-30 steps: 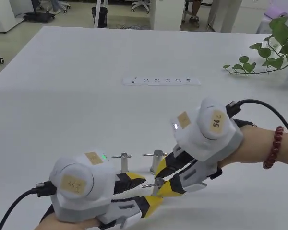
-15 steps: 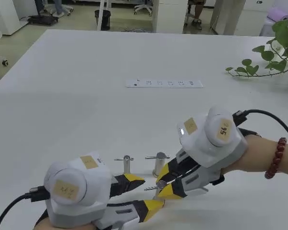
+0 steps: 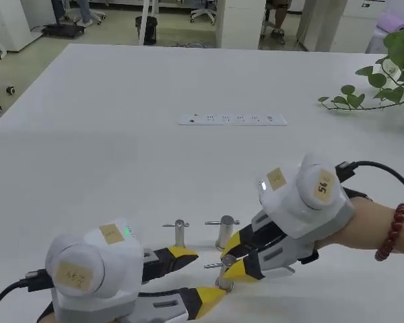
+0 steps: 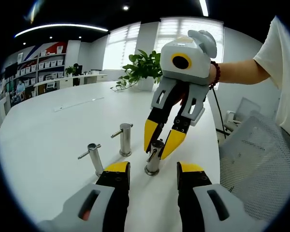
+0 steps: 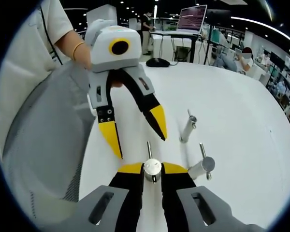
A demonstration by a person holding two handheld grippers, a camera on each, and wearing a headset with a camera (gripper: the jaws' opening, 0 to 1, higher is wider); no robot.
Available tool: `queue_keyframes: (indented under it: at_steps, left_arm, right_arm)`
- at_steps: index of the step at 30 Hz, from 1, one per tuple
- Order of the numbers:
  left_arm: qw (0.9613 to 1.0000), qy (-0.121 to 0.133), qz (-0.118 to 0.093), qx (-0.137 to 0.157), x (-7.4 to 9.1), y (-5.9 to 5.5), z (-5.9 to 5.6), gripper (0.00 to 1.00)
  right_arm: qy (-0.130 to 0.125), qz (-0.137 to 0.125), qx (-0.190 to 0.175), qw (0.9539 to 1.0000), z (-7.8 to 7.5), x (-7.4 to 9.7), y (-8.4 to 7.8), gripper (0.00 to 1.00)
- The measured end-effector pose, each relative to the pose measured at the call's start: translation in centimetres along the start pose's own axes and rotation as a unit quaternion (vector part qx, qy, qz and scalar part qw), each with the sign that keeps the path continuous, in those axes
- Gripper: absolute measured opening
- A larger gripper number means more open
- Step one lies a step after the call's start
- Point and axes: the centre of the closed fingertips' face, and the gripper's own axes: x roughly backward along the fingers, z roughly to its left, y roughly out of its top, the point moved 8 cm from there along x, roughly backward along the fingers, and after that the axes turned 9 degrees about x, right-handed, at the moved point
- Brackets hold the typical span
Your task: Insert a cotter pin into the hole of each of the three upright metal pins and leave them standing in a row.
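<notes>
Left gripper (image 3: 202, 274), right gripper (image 3: 227, 261): white rounded housings (image 3: 303, 202), tan numbered labels (image 3: 322, 188), yellow-tipped black jaws, black cables (image 3: 384, 168). Behind right gripper: red bead bracelet (image 3: 392, 231), white sleeve (image 4: 280, 72).

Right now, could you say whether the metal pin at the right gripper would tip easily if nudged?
Probably: the metal pin is tall and slim on a small flared base. It looks like solid metal, so likely stiff and heavy for its size.
</notes>
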Motion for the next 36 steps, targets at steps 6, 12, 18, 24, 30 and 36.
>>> queue_keyframes:
  at_steps: [6,12,18,24,30,36]
  left_arm:
    - [0.9999,0.002,-0.011,0.001,0.6,0.2,-0.1,0.40]
    - [0.9997,0.004,-0.022,0.004,1.4,0.3,-0.1,0.42]
    - [0.9996,0.008,-0.028,0.004,2.2,0.3,-0.3,0.44]
    - [0.9992,0.014,-0.038,0.007,3.0,0.5,-0.4,0.46]
    - [0.9988,0.024,-0.041,0.010,3.6,0.4,-0.2,0.48]
    - [0.9981,0.036,-0.047,0.016,4.3,0.4,-0.3,0.50]
  right_arm:
    - [-0.004,0.004,-0.002,1.0000,-0.2,0.4,-0.4,0.14]
    - [-0.013,0.012,-0.007,0.9998,-0.7,1.2,-1.1,0.14]
    - [-0.022,0.019,-0.013,0.9995,-1.3,2.1,-1.9,0.14]
    - [-0.028,0.032,-0.013,0.9990,-2.1,2.8,-2.7,0.14]
    - [-0.035,0.038,-0.018,0.9985,-2.9,3.7,-3.2,0.14]
    - [-0.043,0.042,-0.024,0.9979,-3.5,4.2,-3.8,0.14]
